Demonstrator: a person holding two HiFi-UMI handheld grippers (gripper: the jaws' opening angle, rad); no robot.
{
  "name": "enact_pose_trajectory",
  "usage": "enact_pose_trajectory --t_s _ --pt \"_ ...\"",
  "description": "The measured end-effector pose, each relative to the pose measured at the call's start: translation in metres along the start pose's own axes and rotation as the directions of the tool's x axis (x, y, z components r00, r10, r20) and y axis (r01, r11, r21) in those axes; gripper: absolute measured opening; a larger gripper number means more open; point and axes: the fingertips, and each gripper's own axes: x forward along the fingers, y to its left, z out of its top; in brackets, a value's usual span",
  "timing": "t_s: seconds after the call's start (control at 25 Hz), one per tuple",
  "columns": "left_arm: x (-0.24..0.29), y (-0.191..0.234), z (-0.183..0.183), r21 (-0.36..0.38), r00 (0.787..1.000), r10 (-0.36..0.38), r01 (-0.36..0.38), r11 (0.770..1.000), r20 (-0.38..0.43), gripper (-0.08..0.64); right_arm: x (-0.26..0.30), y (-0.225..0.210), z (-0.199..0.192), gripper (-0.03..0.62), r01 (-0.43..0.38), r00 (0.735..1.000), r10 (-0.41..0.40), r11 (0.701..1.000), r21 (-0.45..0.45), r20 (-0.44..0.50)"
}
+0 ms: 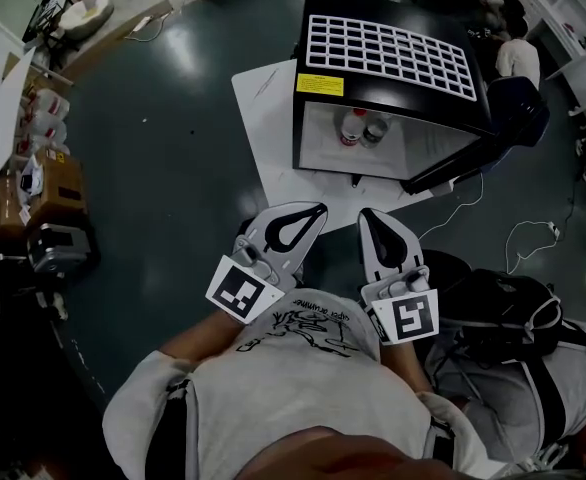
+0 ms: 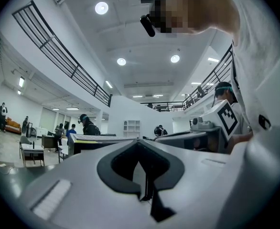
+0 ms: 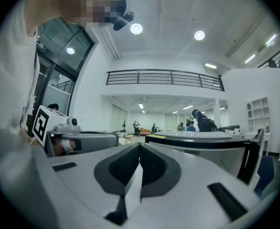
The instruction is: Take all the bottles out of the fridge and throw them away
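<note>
You hold the left tongs and right tongs clenched and empty, well short of the open fridge, whose bottles stand inside; next, probably approach, open one and grasp.

Pale grey tee with a scribbly black print. Left tongs and right tongs: light grey shells, black teardrop linings, and a black-and-white marker cube on each.

Floor to fridge clear; front open, door swung R; backpack R side.
</note>
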Motion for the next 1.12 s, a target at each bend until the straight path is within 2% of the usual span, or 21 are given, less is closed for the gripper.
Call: enact_pose_trajectory --t_s 0.48,0.92,1.12 --pt "0.017 0.014 -0.005 -0.001 1.0 0.001 -0.001 1.0 -0.01 0.008 0.016 -0.017 -0.006 0.006 0.01 1.0 -0.01 1.0 0.0 -0.007" --pt "0.039 0.01 -0.016 -0.015 0.999 0.045 -0.045 0.999 -0.03 0.008 0.012 -0.043 -0.016 0.006 -0.015 0.999 0.014 0.999 -0.029 -0.03" --pt "0.049 0.014 -0.022 -0.003 0.998 0.051 -0.051 0.999 -0.036 0.008 0.015 -0.053 -0.027 0.006 -0.013 0.999 0.013 1.0 -0.008 -0.037"
